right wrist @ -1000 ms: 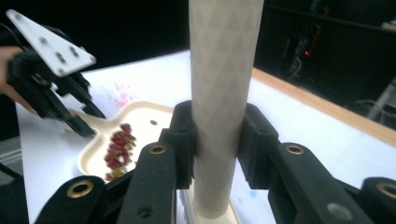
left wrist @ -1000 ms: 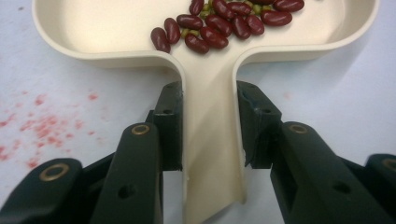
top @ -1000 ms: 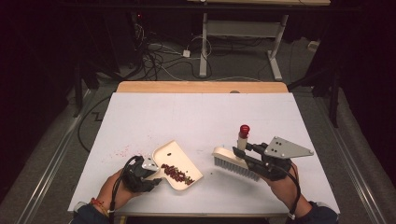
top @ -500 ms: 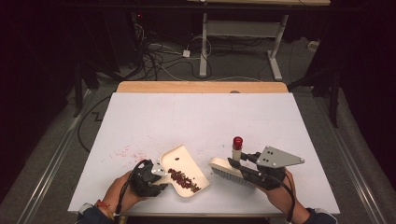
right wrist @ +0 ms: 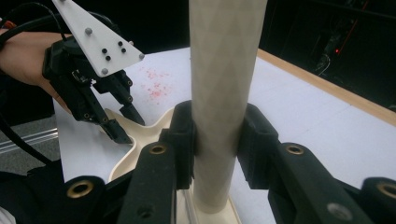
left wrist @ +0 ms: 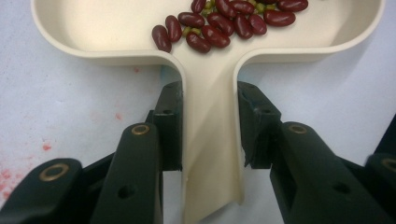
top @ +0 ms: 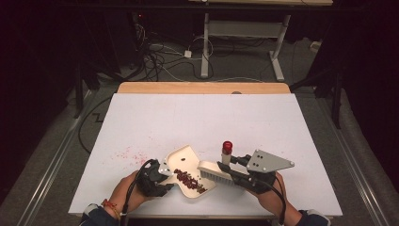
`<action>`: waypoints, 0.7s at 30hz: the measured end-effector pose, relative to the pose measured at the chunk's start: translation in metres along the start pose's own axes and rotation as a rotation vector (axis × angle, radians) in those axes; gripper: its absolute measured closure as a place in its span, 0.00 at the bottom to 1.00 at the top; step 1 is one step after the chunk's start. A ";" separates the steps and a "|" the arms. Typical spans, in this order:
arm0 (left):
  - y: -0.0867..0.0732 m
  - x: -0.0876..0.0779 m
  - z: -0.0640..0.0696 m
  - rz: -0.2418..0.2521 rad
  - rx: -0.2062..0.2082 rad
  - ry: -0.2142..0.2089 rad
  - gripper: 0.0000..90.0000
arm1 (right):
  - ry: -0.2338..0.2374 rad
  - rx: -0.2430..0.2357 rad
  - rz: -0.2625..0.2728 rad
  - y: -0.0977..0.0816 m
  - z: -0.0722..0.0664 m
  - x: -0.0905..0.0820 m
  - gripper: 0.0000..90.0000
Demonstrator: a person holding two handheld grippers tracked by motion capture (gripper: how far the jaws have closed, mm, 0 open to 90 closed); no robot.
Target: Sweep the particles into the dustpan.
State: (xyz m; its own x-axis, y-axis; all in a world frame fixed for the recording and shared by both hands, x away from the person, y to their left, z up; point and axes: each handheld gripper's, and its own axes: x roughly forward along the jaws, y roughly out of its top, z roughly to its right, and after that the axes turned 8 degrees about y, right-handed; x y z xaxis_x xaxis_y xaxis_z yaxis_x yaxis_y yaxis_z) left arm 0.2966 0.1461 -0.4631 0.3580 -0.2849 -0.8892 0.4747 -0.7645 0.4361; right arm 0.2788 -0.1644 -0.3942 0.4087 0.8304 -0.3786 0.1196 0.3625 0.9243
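Observation:
A cream dustpan (top: 184, 165) lies near the table's front edge, holding dark red beans (top: 188, 178) mixed with a few green ones. My left gripper (top: 162, 175) is shut on the dustpan's handle (left wrist: 210, 140), one pad on each side; the beans (left wrist: 224, 21) sit just past it in the pan. My right gripper (top: 225, 170) is shut on the upright handle (right wrist: 224, 84) of a small cream brush (top: 215, 171) with a red cap (top: 227, 146). The brush head rests at the pan's right rim. In the right gripper view the left gripper (right wrist: 123, 123) shows at the pan's handle.
Red specks (top: 126, 154) stain the white table cover (top: 202, 117) left of the pan. A wooden table edge (top: 202, 88) runs along the back. Cables and desk legs lie on the dark floor beyond.
The right gripper has carried the brush left and slightly toward the front, up to the dustpan's right rim. The dustpan and left gripper have stayed about where they were.

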 end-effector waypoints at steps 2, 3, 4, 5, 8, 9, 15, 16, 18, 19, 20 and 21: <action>0.000 0.000 -0.001 0.003 -0.003 -0.004 0.70 | -0.014 0.003 0.012 0.002 0.002 -0.005 0.78; 0.000 0.000 -0.002 0.002 -0.003 -0.009 0.70 | -0.024 0.005 0.022 0.003 0.004 -0.007 0.78; -0.001 0.000 -0.002 0.003 -0.008 -0.014 0.70 | -0.035 0.006 0.032 0.004 0.005 -0.009 0.78; -0.001 0.000 -0.004 0.005 -0.014 -0.016 0.70 | -0.048 0.000 0.039 0.004 0.006 -0.010 0.78; -0.001 0.002 -0.007 0.013 -0.036 -0.024 0.70 | -0.089 -0.015 0.052 0.004 0.009 -0.007 0.78; -0.002 0.003 -0.008 0.016 -0.043 -0.025 0.70 | -0.095 -0.018 0.057 0.004 0.012 -0.004 0.78; -0.002 0.008 -0.008 0.037 -0.100 -0.025 0.70 | -0.156 -0.046 0.112 0.007 0.022 0.029 0.78; -0.001 0.009 -0.007 0.040 -0.109 -0.020 0.70 | -0.157 -0.039 0.119 0.007 0.023 0.035 0.78; 0.000 0.010 -0.006 0.044 -0.117 -0.012 0.70 | -0.171 -0.049 0.125 0.009 0.024 0.048 0.78; 0.000 0.010 -0.005 0.047 -0.121 -0.009 0.70 | -0.182 -0.049 0.125 0.009 0.023 0.055 0.78; 0.001 0.010 -0.005 0.049 -0.129 -0.009 0.70 | -0.194 -0.056 0.124 0.009 0.022 0.061 0.78; 0.001 0.011 -0.005 0.047 -0.133 -0.007 0.70 | -0.200 -0.053 0.122 0.009 0.022 0.067 0.78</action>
State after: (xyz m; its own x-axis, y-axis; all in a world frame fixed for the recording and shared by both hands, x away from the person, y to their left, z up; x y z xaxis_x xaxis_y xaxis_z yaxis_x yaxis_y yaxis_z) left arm 0.3051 0.1451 -0.4713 0.3774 -0.3228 -0.8680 0.5600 -0.6670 0.4915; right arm 0.3273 -0.1149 -0.4100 0.5890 0.7711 -0.2419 0.0129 0.2903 0.9568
